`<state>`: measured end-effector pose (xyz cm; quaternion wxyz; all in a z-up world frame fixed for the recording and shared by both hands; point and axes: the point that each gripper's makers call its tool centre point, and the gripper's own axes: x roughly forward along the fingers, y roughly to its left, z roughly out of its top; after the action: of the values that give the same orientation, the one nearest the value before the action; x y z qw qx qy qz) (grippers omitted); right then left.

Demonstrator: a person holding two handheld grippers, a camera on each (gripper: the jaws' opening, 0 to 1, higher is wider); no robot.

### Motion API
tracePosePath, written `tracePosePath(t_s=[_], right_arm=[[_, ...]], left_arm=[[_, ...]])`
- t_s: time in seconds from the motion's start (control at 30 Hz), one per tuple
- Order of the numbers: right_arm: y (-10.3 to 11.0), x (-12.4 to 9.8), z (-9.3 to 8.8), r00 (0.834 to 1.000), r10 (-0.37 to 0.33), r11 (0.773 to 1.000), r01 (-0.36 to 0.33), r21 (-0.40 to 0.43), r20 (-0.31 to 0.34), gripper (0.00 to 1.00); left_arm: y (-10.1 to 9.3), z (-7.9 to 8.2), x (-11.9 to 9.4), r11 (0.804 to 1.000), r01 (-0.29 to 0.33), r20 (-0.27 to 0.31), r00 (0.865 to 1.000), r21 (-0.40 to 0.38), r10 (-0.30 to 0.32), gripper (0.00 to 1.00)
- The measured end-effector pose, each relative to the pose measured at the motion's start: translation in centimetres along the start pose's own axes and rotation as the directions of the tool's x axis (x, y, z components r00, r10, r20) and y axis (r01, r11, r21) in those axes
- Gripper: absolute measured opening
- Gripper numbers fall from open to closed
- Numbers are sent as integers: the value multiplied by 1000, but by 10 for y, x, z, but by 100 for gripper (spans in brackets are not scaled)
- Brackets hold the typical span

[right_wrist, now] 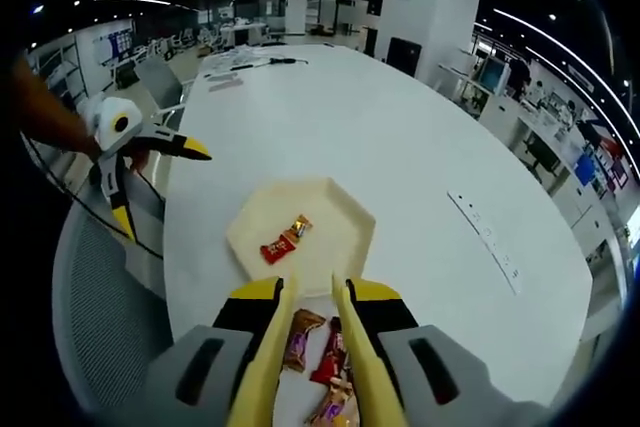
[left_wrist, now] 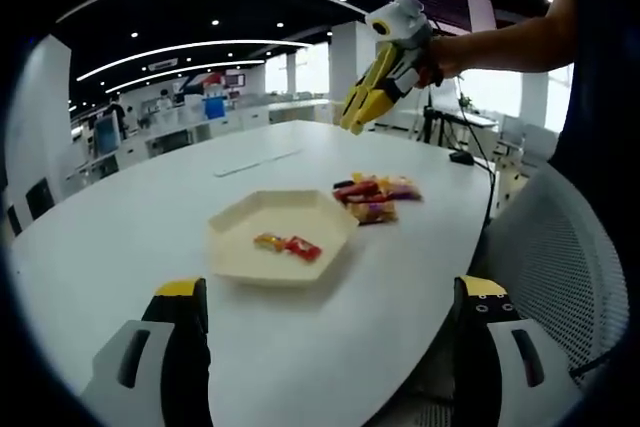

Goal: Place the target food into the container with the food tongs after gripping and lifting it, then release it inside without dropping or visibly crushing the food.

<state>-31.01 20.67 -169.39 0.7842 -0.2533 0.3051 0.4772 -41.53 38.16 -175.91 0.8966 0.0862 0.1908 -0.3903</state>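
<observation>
In the right gripper view the right gripper (right_wrist: 312, 347) carries a pair of yellow food tongs (right_wrist: 352, 367), whose two arms run up the lower middle of the frame and end just short of the tray's near edge. The tong tips stand a little apart with nothing between them; the gripper's own fingers (right_wrist: 262, 299) bear on the tongs' outer sides. Under and between the tong arms, at the bottom centre, lies the pile of wrapped snacks (right_wrist: 310, 342), so the next piece lies below and slightly behind the tips, closer to the camera than they are. The packets lie at mixed angles, and one brown wrapper's long axis runs roughly along the tongs.

The hexagonal cream tray (right_wrist: 340, 209) lies just beyond the tips, with two wrapped snacks in the tray (right_wrist: 286, 239) already.

In the left gripper view the left gripper (left_wrist: 330, 327) has its fingers spread wide and empty at the bottom of the frame, with the tray between them and farther off. The right gripper hangs at upper right, above the pile, so I judge it the nearer and the working one.

The table (left_wrist: 150, 207) is white, smooth and broad; behind it is an open-plan office with ceiling strip lights and a mesh chair (left_wrist: 570, 257) at the right.
</observation>
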Motion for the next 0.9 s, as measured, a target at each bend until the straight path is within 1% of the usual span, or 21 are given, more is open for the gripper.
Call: tracePosePath(t_s=[0.33, 0.47, 0.6, 0.67, 0.7, 0.73, 0.8, 0.83, 0.9], right_arm=[[2, -5, -20, 1000, -4, 999, 5, 36, -17, 24], [5, -4, -28, 1000, -3, 999, 4, 41, -26, 24], [7, -1, -30, 1000, -2, 999, 3, 46, -28, 24], [6, 1, -32, 999, -10, 999, 11, 31, -38, 24], [5, 1, -31, 999, -11, 999, 12, 35, -32, 24], [6, 2, -31, 1000, -6, 998, 7, 65, -15, 24], [7, 6, -38, 999, -9, 998, 11, 56, -36, 24], [7, 7, -40, 999, -9, 998, 11, 54, -40, 24], [8, 8, -42, 999, -9, 998, 11, 65, -32, 24]], left_arm=[[0, 0, 0, 1000, 2, 2, 1000, -18, -1, 99], [0, 0, 0, 1000, 2, 0, 1000, -19, -2, 99], [1, -1, 0, 1000, 1, -2, 1000, -19, -1, 99], [1, 0, 0, 1000, 0, 1, 1000, -23, 0, 99], [1, -1, 1, 1000, 1, -2, 1000, -23, -1, 99], [1, -3, 2, 1000, 6, -10, 1000, -27, -7, 99], [0, -3, 2, 1000, 8, -15, 1000, -27, -8, 99], [0, -2, 1, 1000, 4, -7, 1000, -18, -4, 99], [1, 0, 0, 1000, -3, -1, 1000, -13, 3, 99]])
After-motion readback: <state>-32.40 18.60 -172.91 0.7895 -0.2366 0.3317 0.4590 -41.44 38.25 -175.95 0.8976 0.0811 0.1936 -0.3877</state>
